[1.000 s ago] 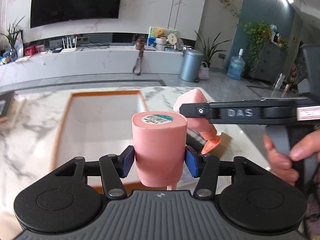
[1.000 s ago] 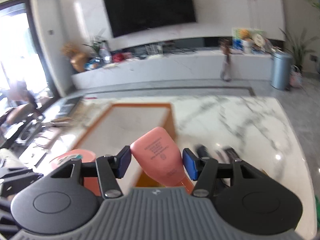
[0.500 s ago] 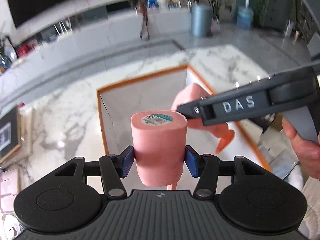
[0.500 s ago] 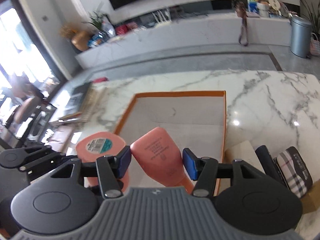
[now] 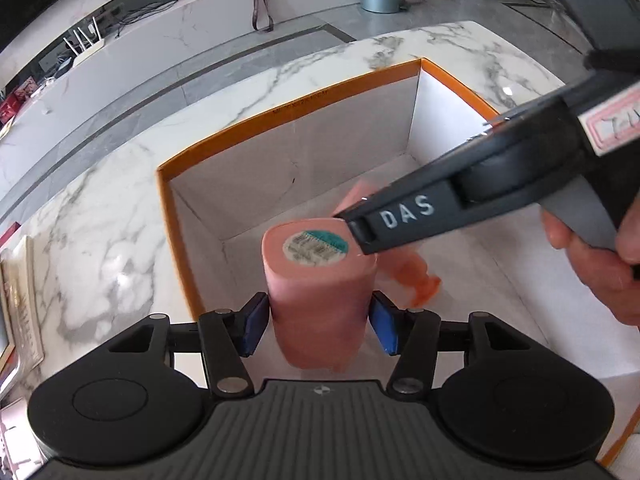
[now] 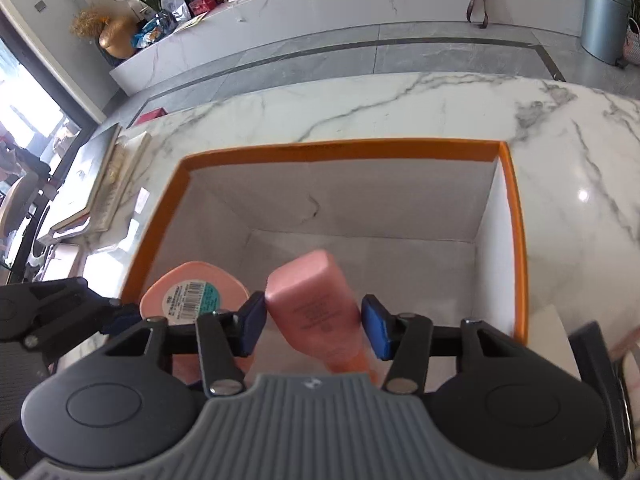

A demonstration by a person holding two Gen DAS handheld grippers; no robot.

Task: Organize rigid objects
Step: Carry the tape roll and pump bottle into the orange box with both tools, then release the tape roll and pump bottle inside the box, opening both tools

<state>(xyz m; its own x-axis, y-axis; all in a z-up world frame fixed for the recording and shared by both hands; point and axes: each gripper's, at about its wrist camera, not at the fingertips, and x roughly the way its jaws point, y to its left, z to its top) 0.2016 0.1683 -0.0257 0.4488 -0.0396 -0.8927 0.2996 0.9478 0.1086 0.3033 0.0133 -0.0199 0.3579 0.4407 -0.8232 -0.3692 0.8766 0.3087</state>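
Pink bottle [image 5: 320,300] upright, labelled base up, clamped in left gripper [image 5: 318,326]; right gripper [image 6: 313,326] clamping tube [image 6: 316,304] cap-down.

Left gripper [image 5: 318,322] and right gripper [image 6: 314,328] side by side (fingers clamped), angled downward.

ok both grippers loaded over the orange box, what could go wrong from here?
1. The right gripper sits very close to the pink bottle held by the left gripper; lowering together could knock them.
2. The pink tube is pinched tilted, so it may twist or slip on release.
3. Both hang near the orange box left wall; a bottle could catch the rim.
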